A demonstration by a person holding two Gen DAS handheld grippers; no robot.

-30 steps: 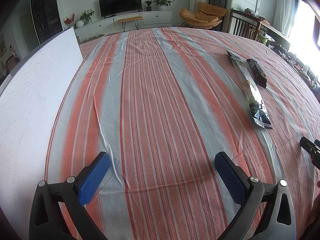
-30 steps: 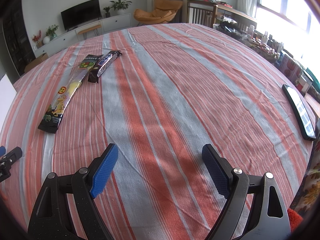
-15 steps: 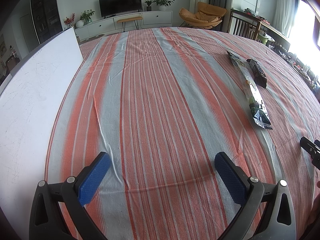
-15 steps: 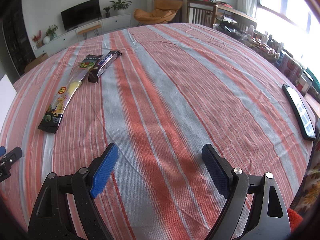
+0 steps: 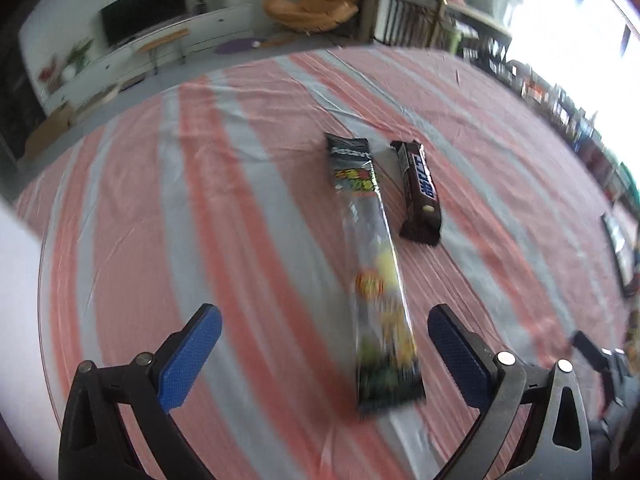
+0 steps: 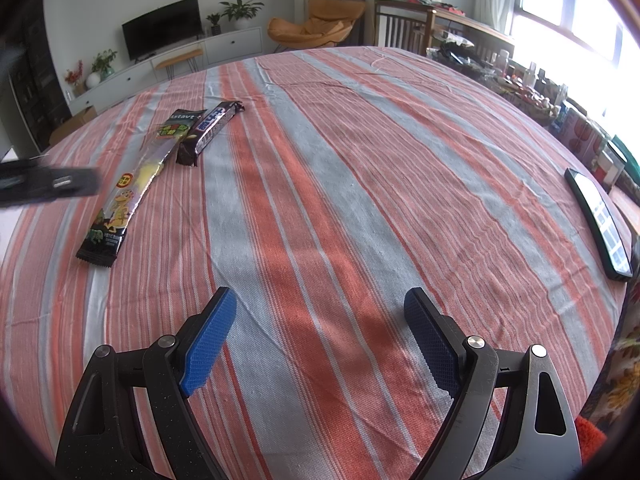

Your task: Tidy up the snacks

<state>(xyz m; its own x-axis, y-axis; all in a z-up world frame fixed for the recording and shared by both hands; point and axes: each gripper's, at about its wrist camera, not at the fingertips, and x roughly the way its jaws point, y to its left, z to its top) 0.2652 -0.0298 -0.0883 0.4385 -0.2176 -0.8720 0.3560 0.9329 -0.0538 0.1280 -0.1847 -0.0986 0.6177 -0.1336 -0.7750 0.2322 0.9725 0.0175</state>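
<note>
A long, mostly clear snack packet [image 5: 376,272] with black ends lies on the striped tablecloth, and a dark chocolate bar [image 5: 418,190] sits just to its right. My left gripper [image 5: 324,336] is open, with the packet's near end lying between and just ahead of its blue pads. In the right wrist view the same long packet [image 6: 132,184] and chocolate bar [image 6: 210,130] lie far off to the left. My right gripper [image 6: 316,316] is open over bare cloth, holding nothing. The left gripper's body [image 6: 44,184] shows blurred at that view's left edge.
A white board [image 5: 16,300] lies along the left of the table. A black phone [image 6: 600,220] rests near the table's right edge, with cluttered shelves beyond. A chair and wooden railing stand past the far edge.
My left gripper has swung quickly to the right and forward; the long packet now lies between its fingertips. The right gripper has stayed put.
</note>
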